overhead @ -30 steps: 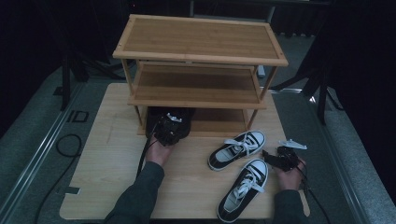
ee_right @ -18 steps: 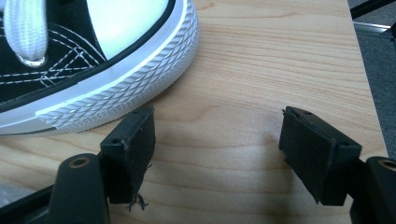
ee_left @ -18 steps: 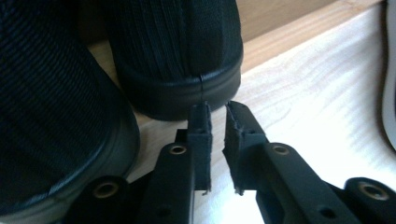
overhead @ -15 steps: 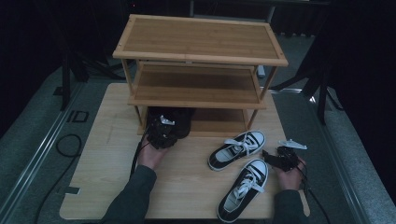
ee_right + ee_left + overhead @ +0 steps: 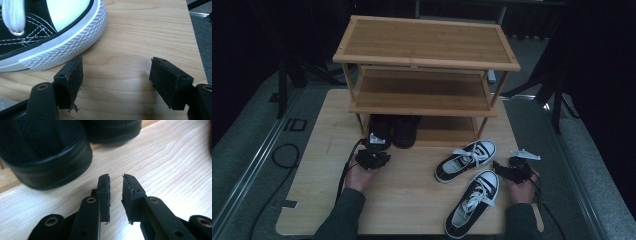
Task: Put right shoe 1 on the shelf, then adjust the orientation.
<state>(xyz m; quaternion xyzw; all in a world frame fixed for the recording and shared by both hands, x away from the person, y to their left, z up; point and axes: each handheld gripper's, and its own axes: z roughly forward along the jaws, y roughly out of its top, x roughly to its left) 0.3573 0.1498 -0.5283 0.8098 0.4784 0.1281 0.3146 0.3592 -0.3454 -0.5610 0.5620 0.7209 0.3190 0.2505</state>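
rack: wooden shoe rack (image 5: 424, 60), three tiers, set at far tabletop edge | surface: light wood tabletop (image 5: 407, 200) | floor: grey carpet (image 5: 242, 165), black cable loop (image 5: 282, 155) seen left

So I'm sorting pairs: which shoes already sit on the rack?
The black shoes, tucked on the bottom shelf; the two white-laced sneakers lie out on the table.

Dim room, brighter close-ups

In the high view the light falls from above on the table (image 5: 412, 200) and the surroundings are almost black. In the left gripper view the black shoes (image 5: 45, 152) are blurred, and glare whitens the wood near the jaws.
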